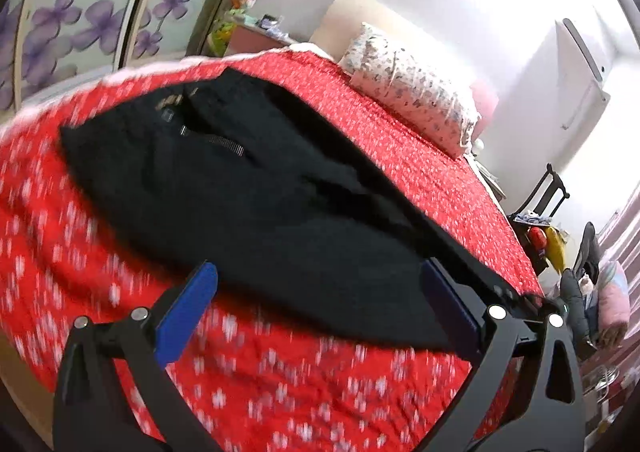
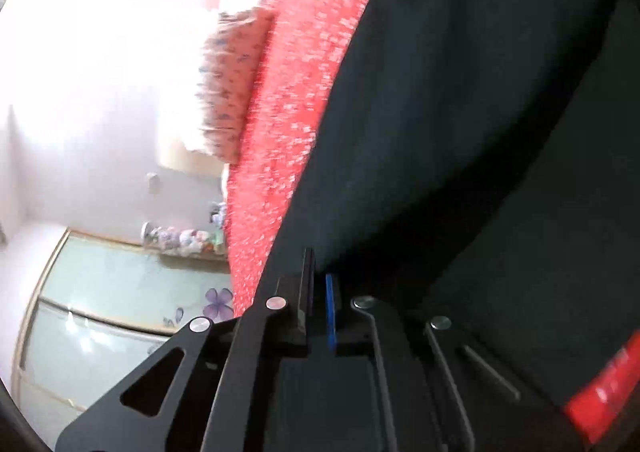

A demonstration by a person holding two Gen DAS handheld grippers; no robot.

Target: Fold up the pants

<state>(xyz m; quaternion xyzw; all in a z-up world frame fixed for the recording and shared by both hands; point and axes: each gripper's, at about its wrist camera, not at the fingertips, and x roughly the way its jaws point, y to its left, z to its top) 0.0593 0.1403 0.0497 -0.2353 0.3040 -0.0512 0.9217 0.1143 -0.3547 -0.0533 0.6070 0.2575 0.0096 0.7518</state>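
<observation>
On the red, white-flecked quilted bedspread [image 1: 280,392] lie the black fabric pants [image 1: 248,203], spread flat. Right gripper [image 2: 318,292] is clamped at their edge; left gripper [image 1: 316,316] gapes empty over the near hem. Best grip both corners before lifting evenly.

Black pants [image 1: 256,195] on red bedspread [image 1: 420,155] with white flowers.

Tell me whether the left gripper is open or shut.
Open. The left gripper's blue fingers stand wide apart above the black pants, with nothing between them.
</observation>
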